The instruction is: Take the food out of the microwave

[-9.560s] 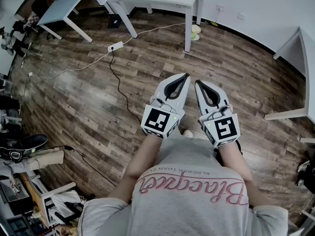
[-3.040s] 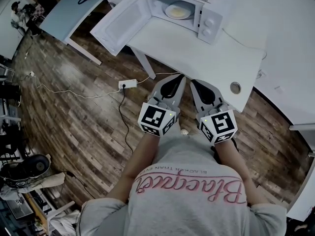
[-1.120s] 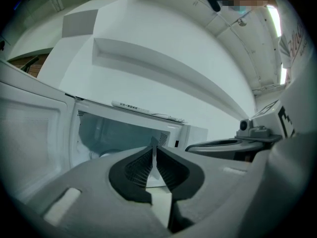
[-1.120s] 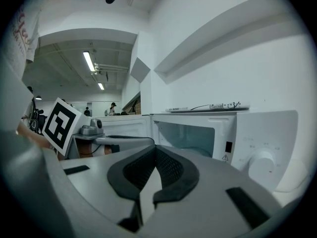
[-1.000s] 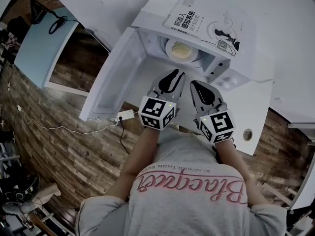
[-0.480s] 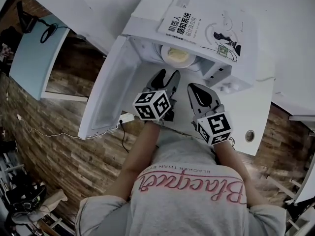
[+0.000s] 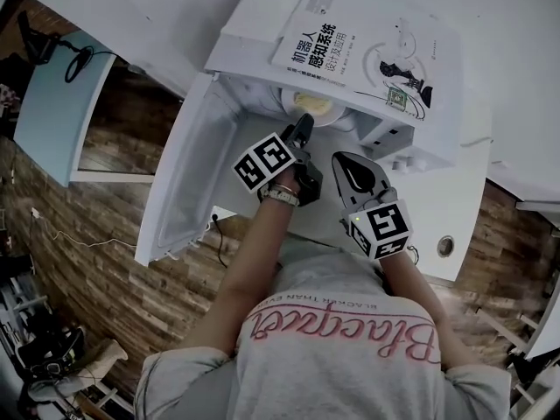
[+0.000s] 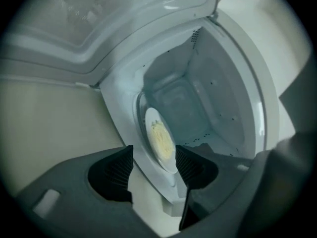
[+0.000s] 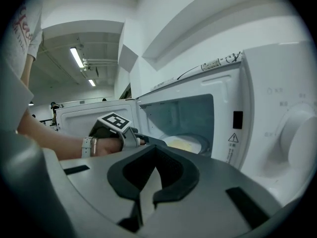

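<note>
The white microwave (image 7: 411, 138) stands open on the table. Inside it lies a white plate (image 7: 311, 106) of yellow food (image 8: 161, 138). My left gripper (image 7: 302, 128) is rolled onto its side at the oven's mouth. Its jaws have just been opening and now stand open (image 8: 154, 170). The plate's (image 8: 167, 161) near rim shows between the pads, which do not touch it. My right gripper (image 7: 340, 157) hangs just right of it in front of the oven, jaws shut (image 9: 150, 197) on nothing. The right gripper view shows the left gripper (image 9: 144, 142) reaching toward the plate (image 9: 184, 143).
The oven door (image 7: 188, 173) swings open to the left. A book (image 7: 359, 46) lies on top of the microwave. The control panel with its knob (image 9: 303, 137) is right of the cavity. The white table (image 7: 437, 213) has a cable hole (image 7: 446, 246). A blue desk (image 7: 57, 112) stands at far left.
My left gripper has gone forward and down to the oven's mouth, rolled onto its side and opened its jaws. The right gripper has sunk slightly.
</note>
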Available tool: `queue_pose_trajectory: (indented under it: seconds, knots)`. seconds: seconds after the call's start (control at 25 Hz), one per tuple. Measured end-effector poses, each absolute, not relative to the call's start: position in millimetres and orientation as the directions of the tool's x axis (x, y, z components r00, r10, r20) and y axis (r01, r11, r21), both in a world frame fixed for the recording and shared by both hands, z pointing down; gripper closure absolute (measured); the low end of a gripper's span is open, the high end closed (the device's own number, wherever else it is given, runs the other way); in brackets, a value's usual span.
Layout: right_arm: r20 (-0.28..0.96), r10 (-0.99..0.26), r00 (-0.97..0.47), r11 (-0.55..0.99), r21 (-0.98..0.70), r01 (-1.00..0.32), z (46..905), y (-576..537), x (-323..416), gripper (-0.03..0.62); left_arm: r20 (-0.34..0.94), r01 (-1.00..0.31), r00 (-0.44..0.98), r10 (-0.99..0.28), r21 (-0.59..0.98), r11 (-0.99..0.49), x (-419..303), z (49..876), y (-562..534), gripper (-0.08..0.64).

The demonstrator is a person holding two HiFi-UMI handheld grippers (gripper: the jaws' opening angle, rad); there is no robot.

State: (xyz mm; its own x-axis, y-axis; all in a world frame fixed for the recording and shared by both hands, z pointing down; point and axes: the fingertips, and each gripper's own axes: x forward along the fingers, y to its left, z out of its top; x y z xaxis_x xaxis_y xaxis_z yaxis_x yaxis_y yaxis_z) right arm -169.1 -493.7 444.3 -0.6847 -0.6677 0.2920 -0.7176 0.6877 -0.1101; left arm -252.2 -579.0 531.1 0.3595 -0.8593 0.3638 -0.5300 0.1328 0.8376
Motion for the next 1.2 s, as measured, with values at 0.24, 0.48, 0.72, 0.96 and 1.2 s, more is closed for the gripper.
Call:
queue_pose_trajectory:
  seconds: [0.24,0.48,0.72,0.96,1.2]
  knots:
    - [0.311,-0.667,-0.677,0.681,-0.115,-0.723,452.6,-498.3,-164.2,0.583,0.453,-0.507,0.333,-0.827,0.826,0.248,-253.7,554.7,-590.5,0.307]
    - [0.320,-0.667,-0.673,0.677,-0.117,-0.727,456.1,-498.9,-161.9,0.583,0.453,-0.444,0.357,-0.817,0.852,0.278,-252.1,553.6,-584.7,0.358]
    - [0.327,-0.662,-0.674,0.680,-0.117,-0.724,456.9,-495.7,-163.2,0.583,0.465,-0.427,0.390,-0.794,0.856,0.292,-249.7,548.7,-584.3,0.426]
    - [0.331,-0.667,-0.667,0.674,-0.112,-0.730,457.4,-492.6,-160.5,0.583,0.492,-0.419,0.392,-0.777,0.848,0.325,-251.1,547.1,-582.5,0.453]
    - [0.332,-0.673,-0.661,0.668,-0.110,-0.736,457.2,-492.1,-156.0,0.583,0.503,-0.419,0.381,-0.776,0.842,0.341,-249.3,539.3,-581.7,0.505]
